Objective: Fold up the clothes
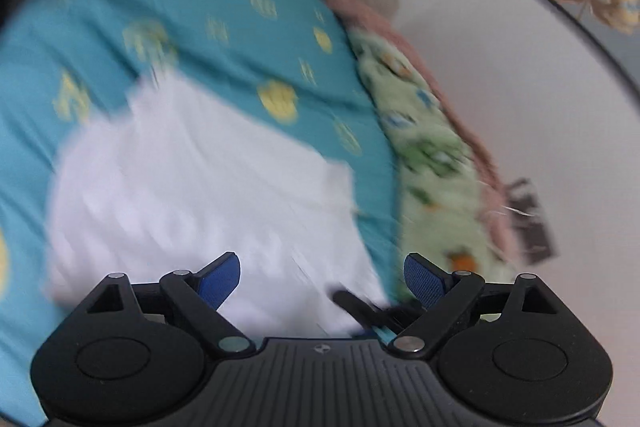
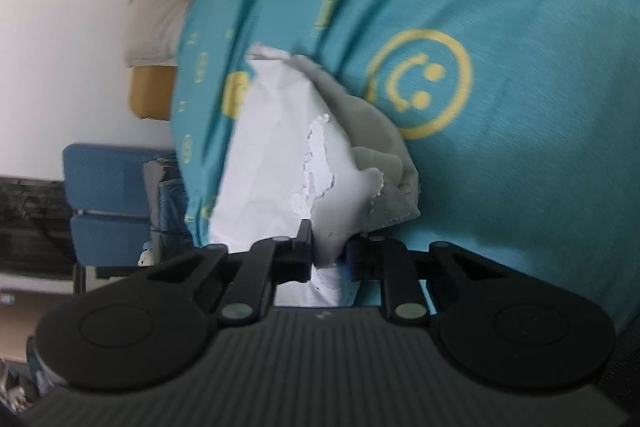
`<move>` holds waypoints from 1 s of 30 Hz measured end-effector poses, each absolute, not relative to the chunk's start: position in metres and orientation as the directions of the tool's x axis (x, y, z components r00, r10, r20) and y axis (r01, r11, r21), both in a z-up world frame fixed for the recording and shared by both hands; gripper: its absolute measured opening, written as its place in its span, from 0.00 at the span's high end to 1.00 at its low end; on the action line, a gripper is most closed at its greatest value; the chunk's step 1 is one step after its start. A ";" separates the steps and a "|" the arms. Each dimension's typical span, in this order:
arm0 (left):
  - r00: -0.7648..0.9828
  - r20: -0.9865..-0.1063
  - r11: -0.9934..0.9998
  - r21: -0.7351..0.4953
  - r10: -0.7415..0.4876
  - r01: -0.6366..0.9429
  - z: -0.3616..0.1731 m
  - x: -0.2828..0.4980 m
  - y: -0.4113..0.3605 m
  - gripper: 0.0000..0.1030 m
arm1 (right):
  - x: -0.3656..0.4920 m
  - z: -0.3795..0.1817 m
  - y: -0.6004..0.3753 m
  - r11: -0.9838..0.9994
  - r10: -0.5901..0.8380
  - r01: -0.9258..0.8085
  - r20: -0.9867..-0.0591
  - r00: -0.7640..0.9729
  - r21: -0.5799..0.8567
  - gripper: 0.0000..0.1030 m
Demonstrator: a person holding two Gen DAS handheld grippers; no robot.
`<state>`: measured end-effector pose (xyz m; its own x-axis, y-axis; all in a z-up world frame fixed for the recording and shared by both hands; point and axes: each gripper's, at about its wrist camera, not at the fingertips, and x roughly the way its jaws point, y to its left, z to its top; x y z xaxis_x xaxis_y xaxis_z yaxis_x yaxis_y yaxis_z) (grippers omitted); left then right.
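Left wrist view: the white garment (image 1: pixel 200 187) is spread on a teal bedsheet (image 1: pixel 240 11) printed with yellow smileys; bare sheet remains beyond it, bounded by a green patterned blanket (image 1: pixel 424 147) along the wall. The left gripper (image 1: pixel 322 279) is held spread above the cloth. The right gripper (image 2: pixel 330 255) is seen pinching a crumpled, cracked-print fold of it.

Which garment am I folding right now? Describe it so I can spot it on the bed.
Start from the teal bedsheet printed with yellow smiley faces. Lying on it is the white garment, one edge pinched in the right gripper. It is the only plain white cloth there; the green patterned blanket lies along the bed's edge by the wall.
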<state>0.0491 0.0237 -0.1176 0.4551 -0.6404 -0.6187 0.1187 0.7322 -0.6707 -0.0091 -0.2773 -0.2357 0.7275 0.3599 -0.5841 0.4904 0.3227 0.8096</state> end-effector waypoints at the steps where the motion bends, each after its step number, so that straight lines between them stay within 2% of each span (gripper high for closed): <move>1: 0.425 -0.618 0.711 -0.698 -0.662 0.091 -0.126 0.050 0.021 0.11 | -0.009 -0.234 -0.280 0.324 0.361 0.481 -0.576 0.733 0.815 0.84; 8: 0.228 -0.564 0.550 -0.825 -0.793 -0.127 -0.186 0.055 0.007 0.10 | -0.007 -0.228 -0.284 0.304 0.377 0.428 -0.520 0.767 0.851 0.85; 16: 0.379 -0.547 0.477 -0.837 -0.747 -0.267 -0.208 0.076 0.027 0.09 | -0.006 -0.219 -0.291 0.266 0.385 0.379 -0.458 0.801 0.887 0.86; 18: 0.425 -0.539 0.435 -0.840 -0.727 -0.323 -0.213 0.076 0.038 0.11 | -0.005 -0.219 -0.292 0.270 0.379 0.376 -0.457 0.804 0.886 0.86; 24: 0.526 -0.574 0.364 -0.814 -0.627 -0.454 -0.219 0.076 0.073 0.35 | -0.005 -0.211 -0.292 0.328 0.328 0.365 -0.467 0.821 0.871 0.86; 29: 0.558 -0.569 0.397 -0.822 -0.604 -0.408 -0.202 0.079 0.074 0.70 | -0.004 -0.203 -0.289 0.363 0.300 0.361 -0.474 0.828 0.859 0.86; 30: 0.563 -0.566 0.412 -0.824 -0.602 -0.388 -0.194 0.079 0.074 0.73 | -0.004 -0.200 -0.288 0.368 0.294 0.360 -0.475 0.829 0.857 0.86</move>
